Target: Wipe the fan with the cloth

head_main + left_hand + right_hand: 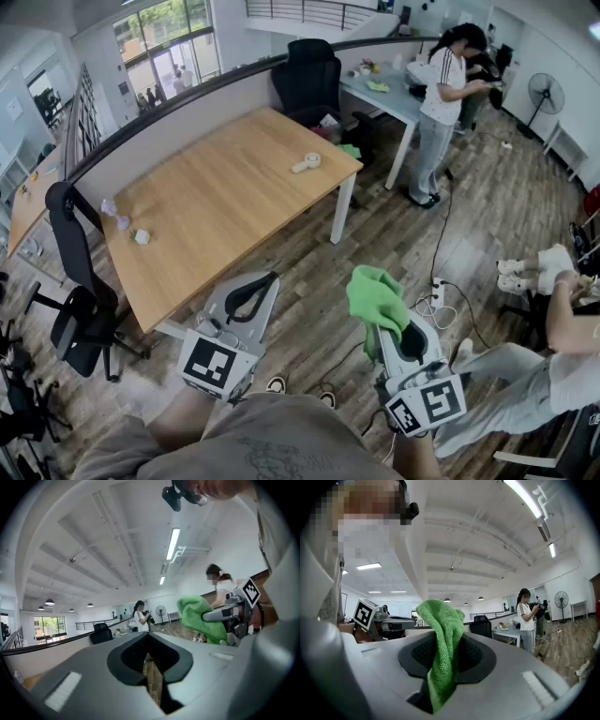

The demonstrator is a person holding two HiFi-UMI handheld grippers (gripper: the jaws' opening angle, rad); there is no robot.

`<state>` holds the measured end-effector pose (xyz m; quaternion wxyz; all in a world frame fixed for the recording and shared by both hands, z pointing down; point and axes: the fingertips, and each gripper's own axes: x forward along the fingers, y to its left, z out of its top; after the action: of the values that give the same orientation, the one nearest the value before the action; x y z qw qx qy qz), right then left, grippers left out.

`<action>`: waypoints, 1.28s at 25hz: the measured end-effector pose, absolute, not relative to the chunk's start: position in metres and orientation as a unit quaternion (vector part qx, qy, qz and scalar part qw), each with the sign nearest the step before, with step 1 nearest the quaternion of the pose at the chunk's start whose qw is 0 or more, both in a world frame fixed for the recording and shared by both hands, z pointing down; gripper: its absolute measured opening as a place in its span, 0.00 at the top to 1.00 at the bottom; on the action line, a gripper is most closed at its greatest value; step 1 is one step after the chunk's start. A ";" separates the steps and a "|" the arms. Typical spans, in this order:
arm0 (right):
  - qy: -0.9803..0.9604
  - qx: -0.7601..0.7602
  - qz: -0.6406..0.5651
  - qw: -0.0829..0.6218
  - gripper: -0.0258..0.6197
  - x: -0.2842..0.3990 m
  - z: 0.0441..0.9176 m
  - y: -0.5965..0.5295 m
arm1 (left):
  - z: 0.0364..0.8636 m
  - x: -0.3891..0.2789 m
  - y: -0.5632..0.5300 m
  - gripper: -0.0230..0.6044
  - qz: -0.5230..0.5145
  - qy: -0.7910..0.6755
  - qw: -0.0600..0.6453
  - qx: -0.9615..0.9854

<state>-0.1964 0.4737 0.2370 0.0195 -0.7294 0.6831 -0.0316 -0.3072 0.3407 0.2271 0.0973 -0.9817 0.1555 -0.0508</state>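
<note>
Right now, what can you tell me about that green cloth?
The green cloth looks like soft, nubby microfibre, bright green throughout. It is pinched between the shut jaws of the right gripper, bunched and crumpled, its free end flopping out past the jaw tips. It hangs in the air above the wood floor, touching nothing else.

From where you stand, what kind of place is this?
Most likely an open-plan office: a long wooden desk, a black office chair, and a low partition running along the desk.

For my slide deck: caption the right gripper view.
Right gripper shut on a green cloth, a person standing by a desk behind.
</note>
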 end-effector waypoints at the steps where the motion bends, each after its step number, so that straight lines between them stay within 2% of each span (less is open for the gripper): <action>1: 0.684 -0.729 -0.032 0.018 0.81 -0.196 0.237 0.475 | 0.227 -0.307 0.343 0.96 -0.054 0.159 0.085 -0.982; 7: 0.686 -0.726 -0.037 0.018 0.81 -0.187 0.240 0.485 | 0.230 -0.298 0.355 0.96 -0.059 0.163 0.066 -0.983; 13: 0.689 -0.723 -0.036 0.019 0.81 -0.171 0.242 0.498 | 0.234 -0.284 0.370 0.96 -0.054 0.159 0.091 -0.982; 20: 0.698 -0.714 -0.047 0.015 0.81 -0.149 0.256 0.516 | 0.247 -0.264 0.401 0.96 -0.051 0.163 0.060 -0.983; 21: 0.700 -0.713 -0.048 0.016 0.81 -0.145 0.257 0.519 | 0.249 -0.260 0.403 0.84 -0.048 0.169 0.057 -0.983; 22: 0.701 -0.711 -0.050 0.017 0.81 -0.142 0.259 0.523 | 0.251 -0.258 0.405 0.67 -0.047 0.175 0.052 -0.982; 23: 0.702 -0.710 -0.051 0.019 0.81 -0.139 0.262 0.527 | 0.253 -0.256 0.407 0.58 -0.047 0.183 0.050 -0.981; 26: 0.704 -0.708 -0.058 0.019 0.81 -0.130 0.271 0.536 | 0.257 -0.252 0.412 0.52 -0.045 0.203 0.052 -0.977; 32: 0.706 -0.705 -0.066 0.018 0.81 -0.111 0.281 0.534 | 0.257 -0.240 0.404 0.52 -0.049 0.221 0.061 -0.972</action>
<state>-0.1113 0.5342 0.2807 0.0176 -0.7051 0.7058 -0.0661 -0.2398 0.4035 0.2574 0.0614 -0.9721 0.2210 -0.0487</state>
